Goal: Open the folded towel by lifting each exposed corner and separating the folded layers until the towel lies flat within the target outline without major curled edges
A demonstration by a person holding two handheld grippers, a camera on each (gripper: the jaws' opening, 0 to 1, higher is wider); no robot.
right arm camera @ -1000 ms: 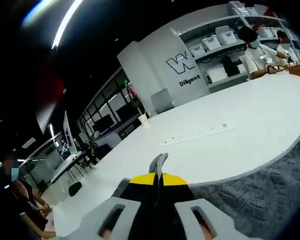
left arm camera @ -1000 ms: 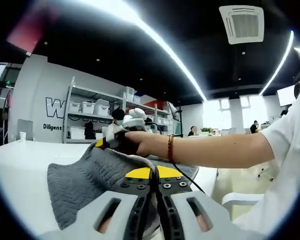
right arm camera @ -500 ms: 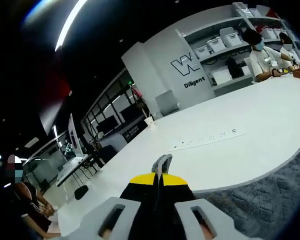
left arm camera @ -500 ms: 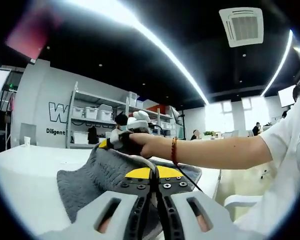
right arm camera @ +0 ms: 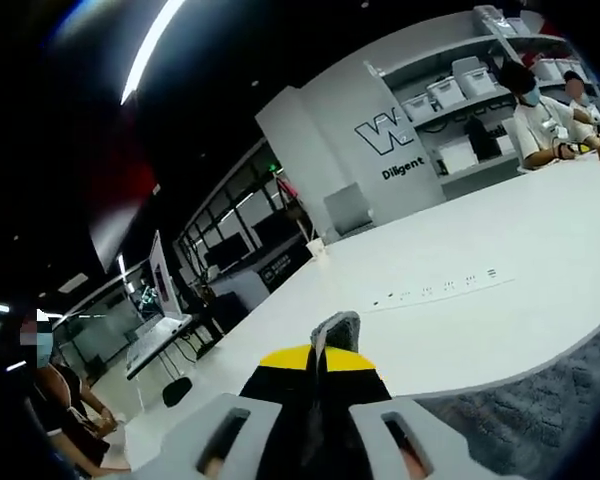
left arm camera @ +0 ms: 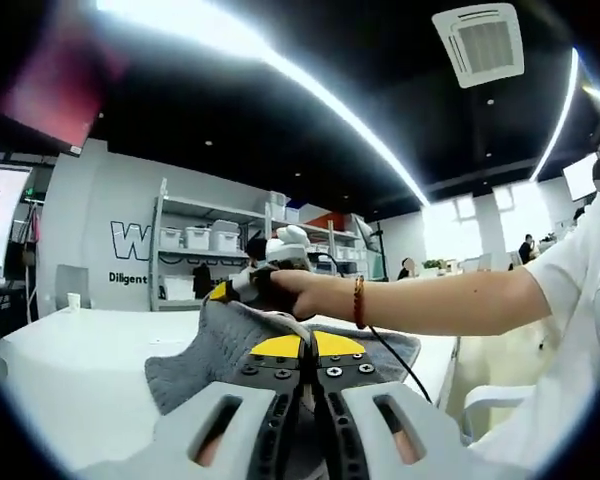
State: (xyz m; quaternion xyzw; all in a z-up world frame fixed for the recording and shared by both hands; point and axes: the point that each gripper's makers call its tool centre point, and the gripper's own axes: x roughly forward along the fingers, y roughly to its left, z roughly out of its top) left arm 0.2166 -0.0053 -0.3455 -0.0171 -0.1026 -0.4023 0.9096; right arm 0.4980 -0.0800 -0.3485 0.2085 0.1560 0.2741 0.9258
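Both your left gripper (left arm camera: pixel 302 352) and right gripper (right arm camera: pixel 318 362) clench the grey towel (left arm camera: pixel 230 345) above the white bench (right arm camera: pixel 480 260); shelf bins' (left arm camera: pixel 195 237) contents unclear.

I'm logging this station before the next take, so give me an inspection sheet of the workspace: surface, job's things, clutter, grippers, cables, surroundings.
Surface: white table, with a row of small dark marks on it.
Job's things: grey towel, lifted off the table and draped between both grippers; not flat.
Clutter: a paper cup near the table's far edge.
Grippers: left gripper shut on the towel; right gripper shut on a towel corner, with the person's hand on it.
Cables: a black cable hangs from the right gripper.
Surroundings: shelves of white bins, a wall logo, ceiling light strips, people seated at a far table.
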